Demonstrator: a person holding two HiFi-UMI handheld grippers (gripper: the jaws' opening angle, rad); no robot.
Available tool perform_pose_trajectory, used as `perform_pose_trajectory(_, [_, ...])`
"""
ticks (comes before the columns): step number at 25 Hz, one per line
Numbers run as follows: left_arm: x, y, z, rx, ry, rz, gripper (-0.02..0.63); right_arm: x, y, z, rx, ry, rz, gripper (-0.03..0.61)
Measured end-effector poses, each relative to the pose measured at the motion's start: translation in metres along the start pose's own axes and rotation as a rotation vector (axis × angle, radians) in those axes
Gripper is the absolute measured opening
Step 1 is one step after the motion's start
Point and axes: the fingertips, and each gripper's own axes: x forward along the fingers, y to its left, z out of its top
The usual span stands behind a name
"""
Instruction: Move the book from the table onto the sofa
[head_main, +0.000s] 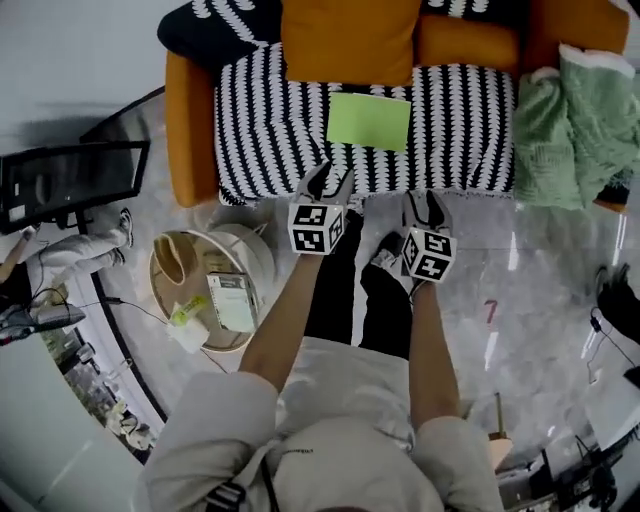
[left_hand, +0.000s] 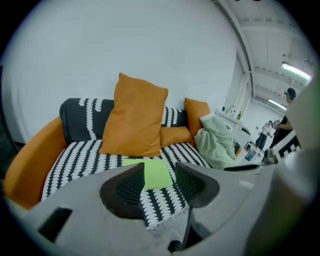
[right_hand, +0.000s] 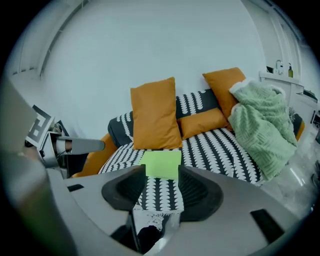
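Book (head_main: 368, 121): laid flat on the striped sofa (head_main: 460, 130) seat, just before the orange cushion (head_main: 350, 40).
Left gripper (head_main: 330, 183): jaws apart, nothing held.
Right gripper (head_main: 425, 208): jaws apart, nothing held.
Progress: transfer judged done; 0 steps left.

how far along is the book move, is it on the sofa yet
Done: the flat lime-green book lies on the black-and-white patterned sofa seat, in front of the orange cushion. In hand: nothing; the left tongs and right tongs are open, short of the book. Left: seemingly nothing.
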Motion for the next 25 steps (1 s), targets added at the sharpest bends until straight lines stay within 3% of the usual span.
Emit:
perform_pose_trajectory(5, [-0.059,-0.037,0.041,0.020,-0.073,-0.002,0.195,-0.054,0.024,0.040,-0.019,-0.079,0.018,0.193])
perform_pose_trajectory(9, [-0.097,-0.068,0.049,0.007,-0.097,-0.015,0.179,-0.095,0.036,0.062,-0.055,-0.098,0.034,0.179])
perform_pose_trajectory(13, [-0.117,-0.086,0.061,0.001,-0.104,-0.020,0.158,-0.120,0.040,0.081,-0.029,-0.117,0.034,0.159])
perform_pose_trajectory(20, [-0.149,-0.091,0.060,0.003,-0.112,0.017,0.072,-0.134,0.074,0.076,-0.100,-0.087,0.101,0.070])
perform_pose_trajectory(25, [-0.165,-0.095,0.068,0.009,-0.153,0.031,0.035,-0.151,0.073,0.079,-0.189,-0.092,0.137,0.023])
